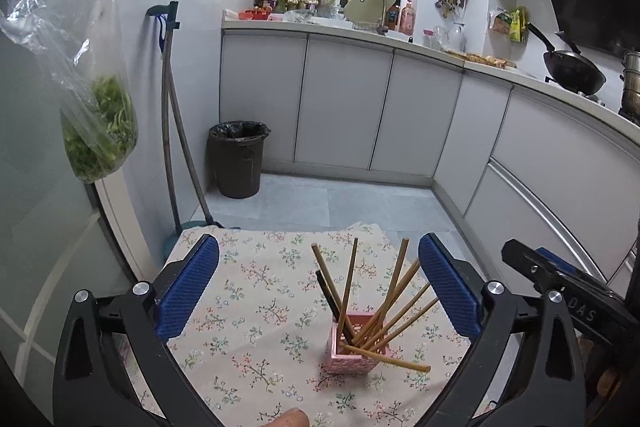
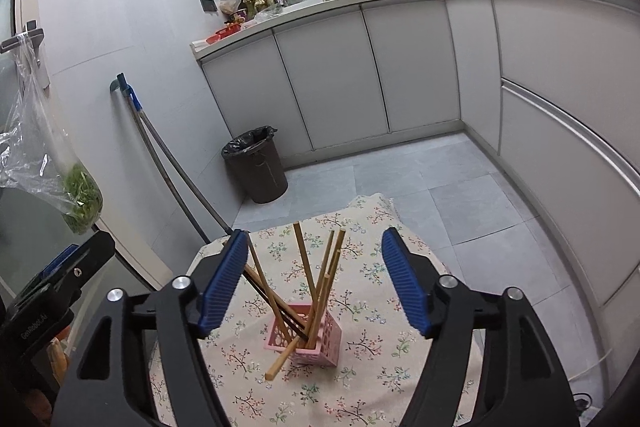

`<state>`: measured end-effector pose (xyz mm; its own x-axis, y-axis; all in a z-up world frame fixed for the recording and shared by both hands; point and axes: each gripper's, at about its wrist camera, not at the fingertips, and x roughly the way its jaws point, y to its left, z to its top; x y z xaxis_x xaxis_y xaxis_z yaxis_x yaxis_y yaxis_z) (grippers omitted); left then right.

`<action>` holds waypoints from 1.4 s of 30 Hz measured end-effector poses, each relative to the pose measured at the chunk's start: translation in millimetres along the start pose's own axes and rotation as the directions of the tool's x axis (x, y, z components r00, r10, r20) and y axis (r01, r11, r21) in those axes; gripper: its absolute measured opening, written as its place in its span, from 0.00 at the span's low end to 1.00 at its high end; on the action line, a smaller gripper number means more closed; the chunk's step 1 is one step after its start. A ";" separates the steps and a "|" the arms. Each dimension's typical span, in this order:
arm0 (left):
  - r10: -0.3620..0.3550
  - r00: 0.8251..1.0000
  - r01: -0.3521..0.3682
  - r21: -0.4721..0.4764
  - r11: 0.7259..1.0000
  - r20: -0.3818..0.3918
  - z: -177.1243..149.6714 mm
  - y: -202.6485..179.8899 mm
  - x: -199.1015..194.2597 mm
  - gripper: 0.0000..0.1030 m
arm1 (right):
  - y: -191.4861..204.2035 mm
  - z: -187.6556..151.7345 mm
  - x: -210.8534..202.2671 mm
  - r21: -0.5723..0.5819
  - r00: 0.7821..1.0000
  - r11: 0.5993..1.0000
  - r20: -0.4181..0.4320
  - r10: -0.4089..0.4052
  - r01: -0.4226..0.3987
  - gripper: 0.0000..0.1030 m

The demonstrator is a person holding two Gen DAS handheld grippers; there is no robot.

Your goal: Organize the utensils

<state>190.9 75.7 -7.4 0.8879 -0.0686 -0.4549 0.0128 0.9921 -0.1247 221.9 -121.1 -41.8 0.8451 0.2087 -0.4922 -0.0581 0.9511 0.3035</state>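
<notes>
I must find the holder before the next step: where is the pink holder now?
In both wrist views the pink holder stands on the floral cloth, low and right of centre in the left view, with chopsticks in it.

The holder (image 1: 357,349) is a small pink square box with cut-out patterned walls, and it stands upright on the cloth (image 1: 256,291) with small flower print. Inside it are the chopsticks (image 1: 394,291), mostly light wood colour, and they spread out like a fan in different directions. One dark chopstick (image 1: 330,301) leans among them. One wooden chopstick (image 1: 386,358) lies much lower than the others: it rests over the rim of the holder and its end points out to the side, close above the cloth. In the right wrist view this low chopstick (image 2: 285,359) points toward the camera.
</notes>
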 end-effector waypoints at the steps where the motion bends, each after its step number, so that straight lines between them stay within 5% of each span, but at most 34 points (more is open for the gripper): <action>1: 0.003 1.000 -0.003 -0.001 1.000 -0.007 -1.0 -0.2 0.6 0.93 | -1.5 -2.4 -2.4 0.002 1.000 1.000 0.001 -0.006 0.006 0.73; 6: 0.042 0.999 -0.042 0.033 0.999 -0.005 -11.0 -7.4 -4.8 0.93 | -4.8 -11.5 -13.0 -0.006 1.000 1.000 0.006 -0.030 0.030 0.83; 17: 0.006 0.999 -0.008 0.052 0.999 0.037 -14.6 -14.5 -27.6 0.93 | -6.1 -20.8 -36.3 -0.031 0.998 0.997 0.029 -0.063 0.064 0.90; 42: -0.007 0.998 0.001 0.109 0.994 0.055 -23.7 -38.8 -51.3 0.93 | -13.6 -32.4 -69.0 -0.036 0.987 0.991 0.100 -0.123 0.127 0.93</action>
<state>133.9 38.2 -0.1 0.9115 -0.0693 -0.4054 0.0633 0.9976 -0.0282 147.1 -141.0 -38.4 0.8946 0.0663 -0.4420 0.0305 0.9776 0.2084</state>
